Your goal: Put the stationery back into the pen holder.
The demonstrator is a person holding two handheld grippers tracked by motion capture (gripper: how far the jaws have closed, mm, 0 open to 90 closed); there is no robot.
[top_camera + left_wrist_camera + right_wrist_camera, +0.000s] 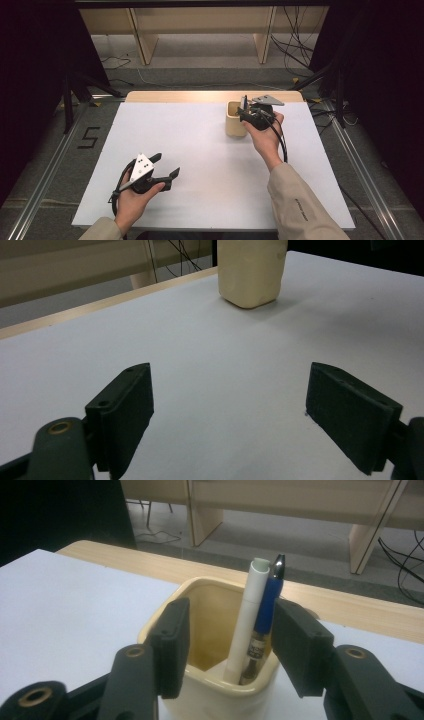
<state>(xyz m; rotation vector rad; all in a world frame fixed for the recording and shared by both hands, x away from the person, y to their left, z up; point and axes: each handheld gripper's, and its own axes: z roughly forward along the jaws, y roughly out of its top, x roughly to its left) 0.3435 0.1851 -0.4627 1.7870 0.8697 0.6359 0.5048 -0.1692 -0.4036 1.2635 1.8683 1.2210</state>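
Note:
A cream cup (233, 124) stands upright at the back right of the white table top (200, 160). It holds a white pen (248, 611) and a blue pen (265, 607), both leaning toward its right side. My right gripper (244, 112) hovers at the cup's rim (200, 587), open. Both pens stand between its pads; the blue one is close against the right pad (299, 647), while the left pad (172, 645) is apart from them. My left gripper (166, 165) rests low at the front left, open and with nothing in it (227, 410). The cup (251, 272) shows far ahead of it.
A wooden strip (210, 96) runs along the table's far edge. Beyond it stand a wooden shelf unit (200, 22) and loose cables (295, 45) on the floor. Metal rails (45, 175) flank the table on both sides.

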